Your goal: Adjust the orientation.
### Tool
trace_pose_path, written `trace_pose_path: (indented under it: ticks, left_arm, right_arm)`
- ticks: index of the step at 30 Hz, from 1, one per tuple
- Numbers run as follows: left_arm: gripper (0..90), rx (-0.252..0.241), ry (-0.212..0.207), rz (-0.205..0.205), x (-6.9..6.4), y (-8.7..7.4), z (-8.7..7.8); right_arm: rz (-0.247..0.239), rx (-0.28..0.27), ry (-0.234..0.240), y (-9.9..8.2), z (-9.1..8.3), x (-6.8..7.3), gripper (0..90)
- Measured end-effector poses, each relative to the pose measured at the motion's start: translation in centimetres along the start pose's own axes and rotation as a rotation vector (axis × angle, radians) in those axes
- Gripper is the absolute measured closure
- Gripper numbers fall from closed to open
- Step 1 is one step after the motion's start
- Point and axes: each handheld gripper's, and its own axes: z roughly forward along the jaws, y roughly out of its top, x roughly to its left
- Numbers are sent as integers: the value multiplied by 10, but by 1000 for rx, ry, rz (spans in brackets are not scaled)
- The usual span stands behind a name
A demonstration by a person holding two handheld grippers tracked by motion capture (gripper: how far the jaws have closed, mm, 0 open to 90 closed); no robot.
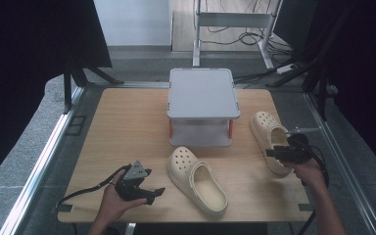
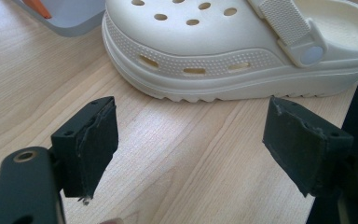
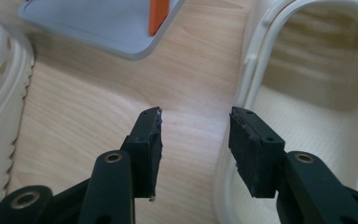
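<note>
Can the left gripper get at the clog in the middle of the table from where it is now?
Probably yes. The left gripper has its jaws wide open, and the middle clog lies just beyond them on bare table. Nothing stands between them, as the left gripper view also shows.

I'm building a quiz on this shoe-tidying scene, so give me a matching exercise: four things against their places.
1. left gripper
2. right gripper
3. grey rack
4. middle clog

a. at the table's far edge, centre
b. over the right-hand clog's rim, jaws open
c. lying in front of the rack
d. near the front left, jaws open and empty

Pairs: 1-d, 2-b, 3-a, 4-c
</note>
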Motion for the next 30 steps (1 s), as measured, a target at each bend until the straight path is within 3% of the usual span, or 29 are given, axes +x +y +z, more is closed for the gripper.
trace_pose_path:
  ticks: [9,13,22,30]
  left_arm:
    - [184,5,4,5,0,0,0]
    - [184,8,5,7,1,0,0]
    - [184,9,7,7,1,0,0]
    - [184,10,9,9,1,-1,0]
  right_arm:
    - [3,42,-54,18,18,-9,556]
    - [11,64,-54,24,27,-13,583]
    - [22,113,-95,39,35,-22,612]
    - [30,166,-105,45,56,-26,710]
